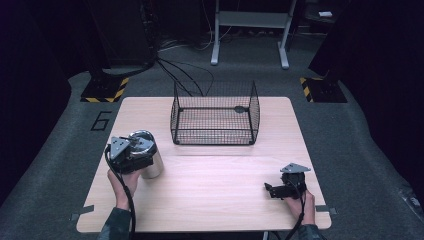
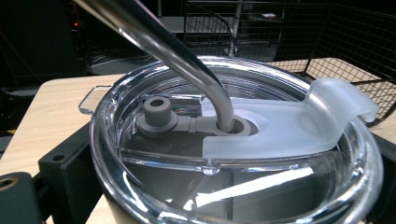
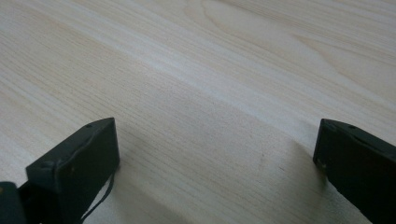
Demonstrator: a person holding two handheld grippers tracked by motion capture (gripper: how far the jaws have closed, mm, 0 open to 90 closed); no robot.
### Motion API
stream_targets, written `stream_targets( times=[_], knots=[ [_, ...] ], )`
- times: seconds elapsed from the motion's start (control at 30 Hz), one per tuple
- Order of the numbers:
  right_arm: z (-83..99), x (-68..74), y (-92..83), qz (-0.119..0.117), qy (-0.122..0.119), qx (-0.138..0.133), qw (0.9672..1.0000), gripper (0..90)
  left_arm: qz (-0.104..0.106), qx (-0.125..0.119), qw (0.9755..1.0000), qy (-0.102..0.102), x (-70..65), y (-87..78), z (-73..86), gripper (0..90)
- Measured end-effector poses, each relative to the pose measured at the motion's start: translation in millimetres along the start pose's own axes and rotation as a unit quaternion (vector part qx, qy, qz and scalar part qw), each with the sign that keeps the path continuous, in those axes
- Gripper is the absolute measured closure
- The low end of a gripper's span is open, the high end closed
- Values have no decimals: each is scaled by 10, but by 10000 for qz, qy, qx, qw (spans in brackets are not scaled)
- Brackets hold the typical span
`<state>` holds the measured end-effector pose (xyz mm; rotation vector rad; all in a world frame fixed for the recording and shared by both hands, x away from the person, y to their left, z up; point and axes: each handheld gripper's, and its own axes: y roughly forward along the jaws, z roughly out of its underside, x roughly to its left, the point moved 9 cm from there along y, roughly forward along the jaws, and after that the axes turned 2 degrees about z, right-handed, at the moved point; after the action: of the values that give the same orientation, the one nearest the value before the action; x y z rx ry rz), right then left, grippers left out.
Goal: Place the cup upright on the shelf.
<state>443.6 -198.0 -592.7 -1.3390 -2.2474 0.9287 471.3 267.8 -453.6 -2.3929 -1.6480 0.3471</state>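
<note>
A shiny steel tumbler (image 1: pixel 151 159) stands on the wooden table (image 1: pixel 215 190) at its left side. My left gripper (image 1: pixel 141 160) grips it from the near side, one black jaw on each flank. The left gripper view looks down on its clear lid (image 2: pixel 154 186). A bent metal straw (image 2: pixel 187 60) goes through the lid's centre, with a grey plug (image 2: pixel 157 112) and a frosted flap (image 2: pixel 299 121) beside it. My right gripper (image 1: pixel 269 190) lies low at the table's right front, pointing left. Its jaws stand wide apart over bare wood (image 3: pixel 215 140).
An open-topped black wire basket (image 1: pixel 214 131) stands at the middle back of the table, up and to the right of the tumbler. Beyond the table are grey carpet, cables and stand bases with yellow-black tape (image 1: pixel 105 90).
</note>
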Motion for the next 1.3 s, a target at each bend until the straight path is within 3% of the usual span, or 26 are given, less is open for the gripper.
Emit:
stream_targets(
  times=[0.2, 0.67, 1.17, 1.3],
  knots=[
    [0, -1, 0, -5, -5, 2, 10000, 0, 229, 56, 9997, 91, -77, -47, -102, 34],
    [-1, 0, 0, -7, -5, 2, 10000, 0, 516, 13, 9982, 302, -238, -102, -289, 35],
    [-1, 0, 0, -6, -5, 1, 10000, 0, 968, 34, 9928, 705, -538, -21, -498, 35],
    [-1, -1, 0, -5, -10, 0, 10000, 0, 1093, 72, 9915, 708, -607, 27, -530, 35]
  ],
)
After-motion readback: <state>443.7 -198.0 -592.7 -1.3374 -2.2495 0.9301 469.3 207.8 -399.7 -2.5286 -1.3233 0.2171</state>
